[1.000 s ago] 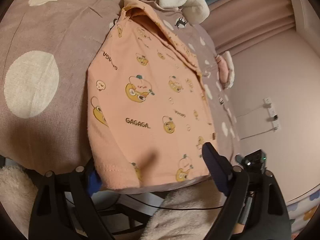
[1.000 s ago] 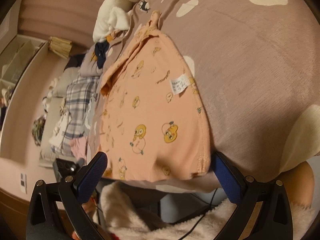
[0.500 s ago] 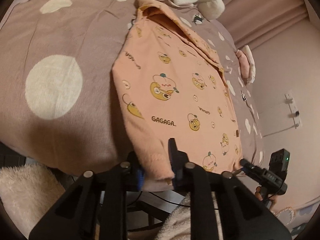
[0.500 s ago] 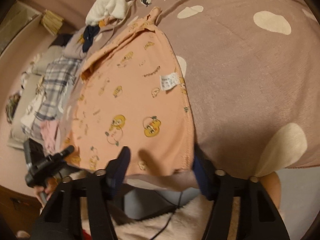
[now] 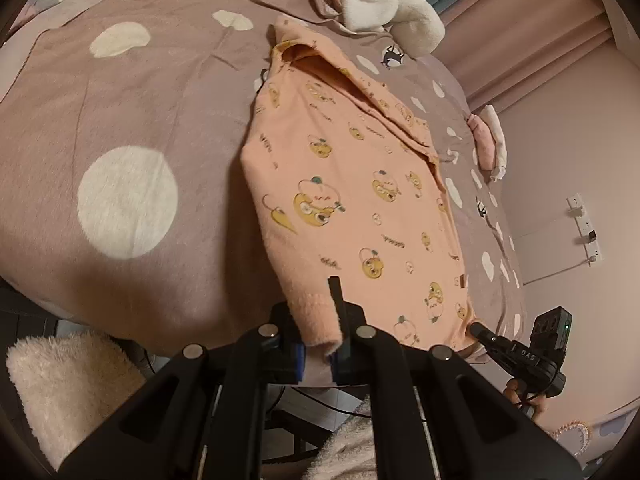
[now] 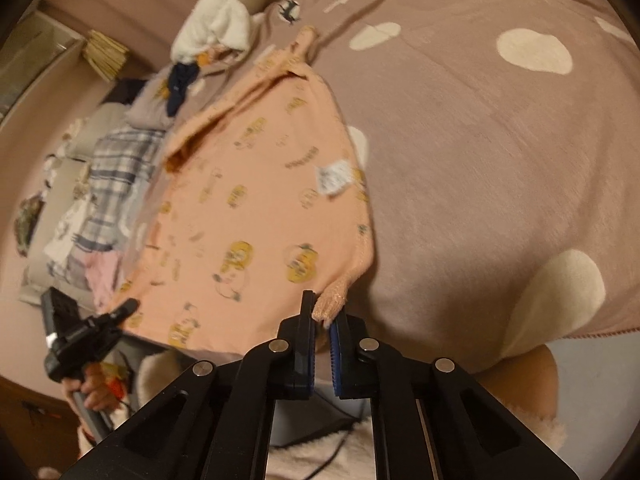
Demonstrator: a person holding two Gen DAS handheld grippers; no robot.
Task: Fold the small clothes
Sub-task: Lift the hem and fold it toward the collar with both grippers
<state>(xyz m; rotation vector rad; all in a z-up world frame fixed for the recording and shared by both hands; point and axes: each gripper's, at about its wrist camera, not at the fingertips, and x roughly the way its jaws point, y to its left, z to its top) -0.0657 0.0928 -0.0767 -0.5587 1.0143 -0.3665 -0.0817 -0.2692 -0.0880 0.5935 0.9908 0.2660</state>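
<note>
A small peach shirt point(image 5: 360, 200) with yellow cartoon prints lies flat on a mauve bedspread point(image 5: 120, 120) with cream dots. Its hem is at the near bed edge, its collar at the far end. My left gripper point(image 5: 320, 340) is shut on the shirt's near left hem corner. My right gripper point(image 6: 322, 320) is shut on the near right hem corner of the shirt point(image 6: 260, 220). The right gripper also shows in the left wrist view point(image 5: 480, 330), its tip at the hem. The left gripper also shows in the right wrist view point(image 6: 124, 308).
A white fluffy garment point(image 5: 384, 4) lies beyond the collar. Plaid and other clothes point(image 6: 116, 160) are piled at the left in the right wrist view. A pink folded item point(image 5: 488, 144) lies at the right bed edge. A wall with sockets point(image 5: 584, 224) is on the right.
Both grippers moved in to the hem corners and closed from wide open onto the shirt. The right corner is now bunched and lifted slightly.
</note>
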